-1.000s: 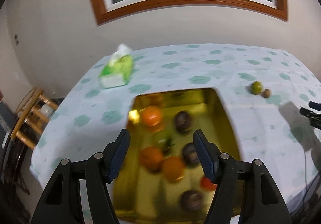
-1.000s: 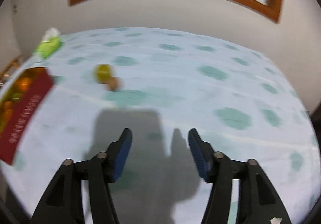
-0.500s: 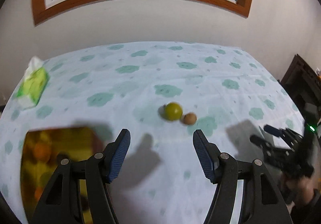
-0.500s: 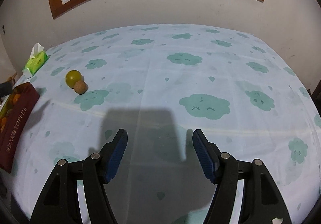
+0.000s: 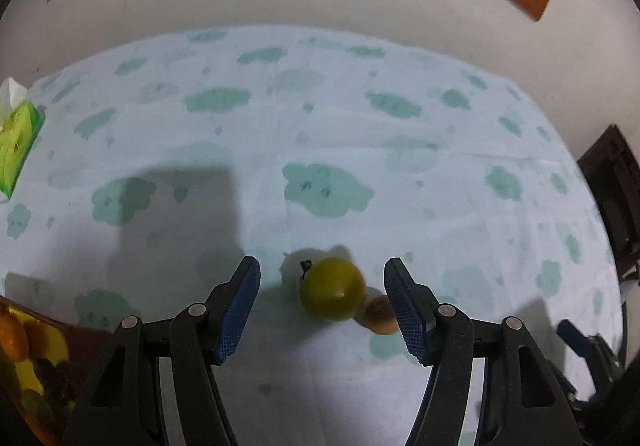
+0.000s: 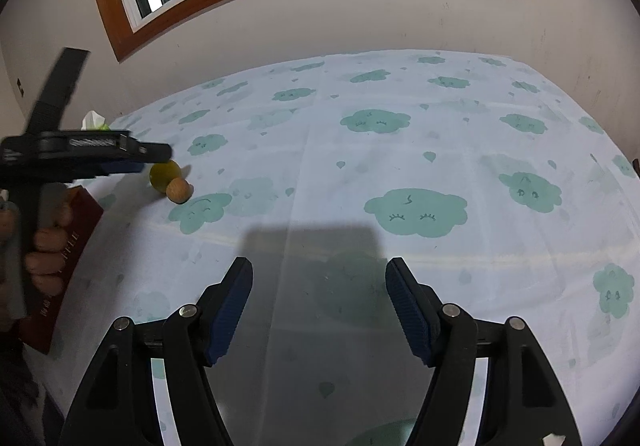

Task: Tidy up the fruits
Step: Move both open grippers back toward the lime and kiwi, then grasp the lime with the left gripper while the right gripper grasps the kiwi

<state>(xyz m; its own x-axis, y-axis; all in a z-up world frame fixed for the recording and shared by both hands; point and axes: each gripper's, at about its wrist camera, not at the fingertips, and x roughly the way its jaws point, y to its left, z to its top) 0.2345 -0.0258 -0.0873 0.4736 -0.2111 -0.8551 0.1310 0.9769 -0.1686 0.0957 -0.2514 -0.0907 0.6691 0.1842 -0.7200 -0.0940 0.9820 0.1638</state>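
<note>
Left wrist view: the left gripper (image 5: pixel 322 310) points down at the bench (image 5: pixel 400 150), which is covered by a pale cloth printed with green clouds. Its blue fingers (image 5: pixel 240 310) stand apart and are closing, with a green round fruit (image 5: pixel 332 290) lying on the cloth between them; neither pad touches it. A small brown fruit (image 5: pixel 380 316) sits touching the green one, right beside the right-hand finger. At the lower left edge, a gold-lined box (image 5: pixel 36 362) holds orange fruits (image 5: pixel 14 338) and darker ones, blurred. A green tissue pack (image 5: pixel 16 150) lies at the far left.

Right wrist view: the right gripper (image 6: pixel 320 306) hangs over bare cloth, its fingers (image 6: pixel 408 314) moderately wide and opening, with nothing between them. At the left, a hand (image 6: pixel 44 246) holds the left gripper (image 6: pixel 132 158) over the green round fruit (image 6: pixel 162 176) and small brown fruit (image 6: pixel 179 191), near the red side of the box (image 6: pixel 60 274).
</note>
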